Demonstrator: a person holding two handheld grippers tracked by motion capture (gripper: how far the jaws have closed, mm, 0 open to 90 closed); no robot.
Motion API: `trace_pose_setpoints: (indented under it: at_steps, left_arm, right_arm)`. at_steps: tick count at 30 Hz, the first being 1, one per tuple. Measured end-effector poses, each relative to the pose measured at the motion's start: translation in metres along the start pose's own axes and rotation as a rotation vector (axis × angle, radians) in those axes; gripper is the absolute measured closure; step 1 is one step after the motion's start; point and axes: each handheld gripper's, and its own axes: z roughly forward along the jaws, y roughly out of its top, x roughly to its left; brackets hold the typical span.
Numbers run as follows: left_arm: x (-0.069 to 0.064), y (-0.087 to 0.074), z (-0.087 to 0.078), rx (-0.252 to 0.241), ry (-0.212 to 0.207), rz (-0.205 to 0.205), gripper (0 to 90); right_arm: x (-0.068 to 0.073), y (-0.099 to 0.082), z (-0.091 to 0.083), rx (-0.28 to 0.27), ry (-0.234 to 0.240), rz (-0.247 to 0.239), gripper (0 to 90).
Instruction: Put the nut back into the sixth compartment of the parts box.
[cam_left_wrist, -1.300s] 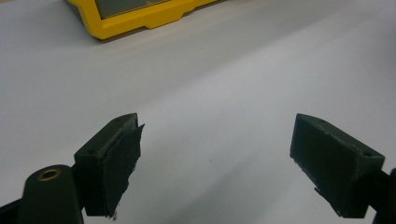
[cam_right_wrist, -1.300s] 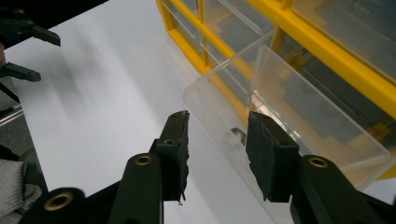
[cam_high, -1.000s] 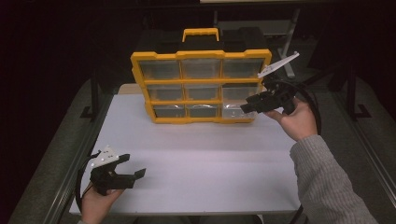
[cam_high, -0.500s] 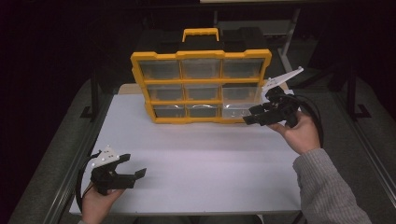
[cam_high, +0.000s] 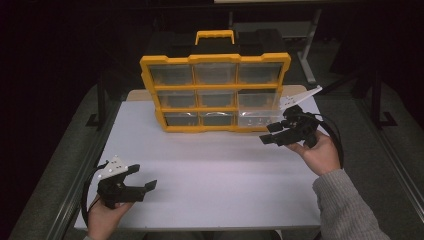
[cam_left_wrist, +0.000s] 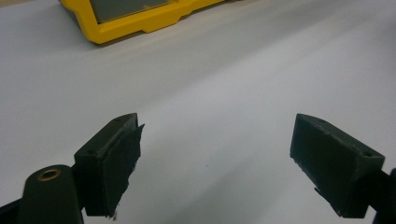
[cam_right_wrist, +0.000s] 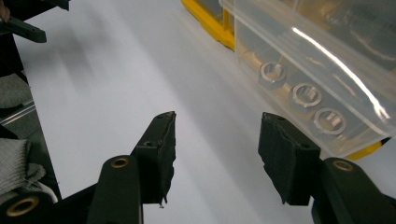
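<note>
Yellow organizer (cam_high: 215, 95) stands at the table's (cam_high: 210, 170) far edge, its lower right drawer (cam_high: 257, 119) pulled out; right gripper (cam_high: 269, 134) beside it and left gripper (cam_high: 147, 186) near the front-left corner both gape, empty.

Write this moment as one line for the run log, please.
right claw: open, empty, beside pulled-out clear drawer | left claw: open, empty, over white table | yellow organizer: upright | drawer: holds metal nuts

Organizer case (cam_high: 215, 95): yellow frame, black back, clear drawers. Tabletop (cam_high: 210, 175) plain white. Both sets of jaws black. Pulled drawer (cam_right_wrist: 317, 70) transparent, silver nuts (cam_right_wrist: 306, 94) inside. Sleeve (cam_high: 350, 210) grey knit.
</note>
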Motion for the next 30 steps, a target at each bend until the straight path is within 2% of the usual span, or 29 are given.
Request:
trace_pose_setpoints:
  at_steps: [7, 17, 30]
  left_arm:
    - [-0.002, 0.001, 0.001, 0.003, -0.005, 0.002, 16.0]
    - [-0.003, 0.003, 0.002, 0.004, -0.008, 0.006, 16.0]
    - [-0.003, 0.004, 0.002, -0.008, -0.01, 0.005, 15.7]
  right_arm:
    - [0.0, -0.014, 0.011, 0.009, 0.004, 0.002, 41.4]
    - [0.0, -0.033, 0.026, 0.021, 0.001, 0.032, 36.3]
    - [0.002, -0.055, 0.038, 0.024, -0.014, 0.052, 29.6]
